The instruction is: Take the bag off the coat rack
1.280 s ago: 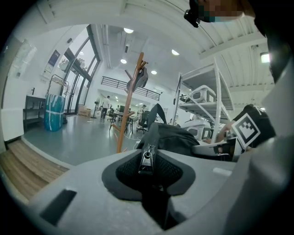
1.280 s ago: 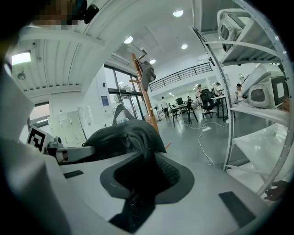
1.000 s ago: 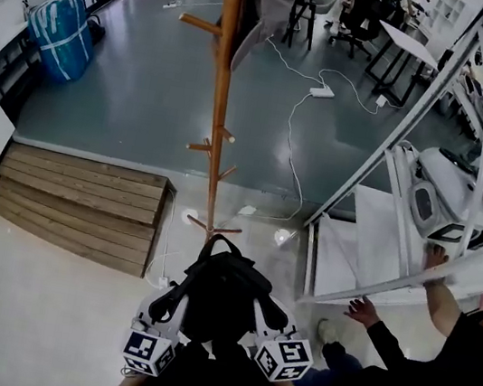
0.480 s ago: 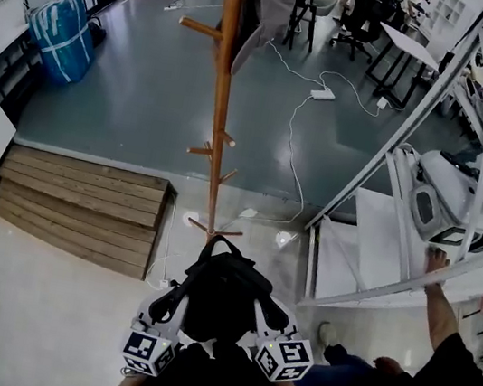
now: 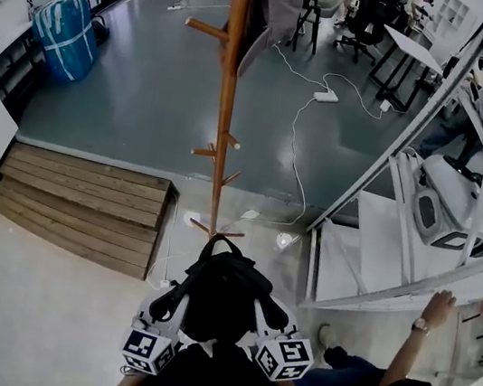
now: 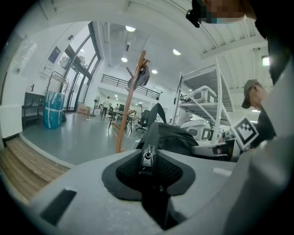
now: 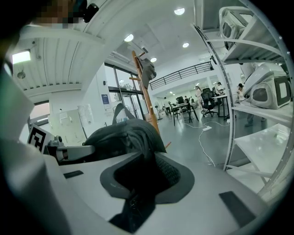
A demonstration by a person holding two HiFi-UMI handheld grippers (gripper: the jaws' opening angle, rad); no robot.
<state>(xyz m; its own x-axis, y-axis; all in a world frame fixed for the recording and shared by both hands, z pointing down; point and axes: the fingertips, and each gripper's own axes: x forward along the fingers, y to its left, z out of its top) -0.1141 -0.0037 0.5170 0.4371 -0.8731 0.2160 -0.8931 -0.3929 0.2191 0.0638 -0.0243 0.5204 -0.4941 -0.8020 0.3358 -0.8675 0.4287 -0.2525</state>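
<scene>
A black bag (image 5: 223, 293) hangs between my two grippers, low in the head view, free of the wooden coat rack (image 5: 227, 93) that stands just beyond it. My left gripper (image 5: 170, 302) is shut on the bag's left side; in the left gripper view its jaws pinch fabric at a zipper pull (image 6: 147, 158), with the bag (image 6: 174, 137) bulging beyond. My right gripper (image 5: 268, 317) is shut on the bag's right side, dark fabric (image 7: 124, 137) filling its jaws. A grey garment (image 5: 278, 6) still hangs at the rack's top.
A wooden step (image 5: 84, 202) lies to the left, with a blue sack (image 5: 62, 31) farther back. White metal shelving (image 5: 412, 161) with machines stands at the right, where a person's hand (image 5: 435, 307) rests on it. A cable and power strip (image 5: 327, 95) lie on the floor.
The grippers and the bag have kept still. The person at the right has pulled back, with a hand now lower on the shelf frame. The head view has shifted slightly.
</scene>
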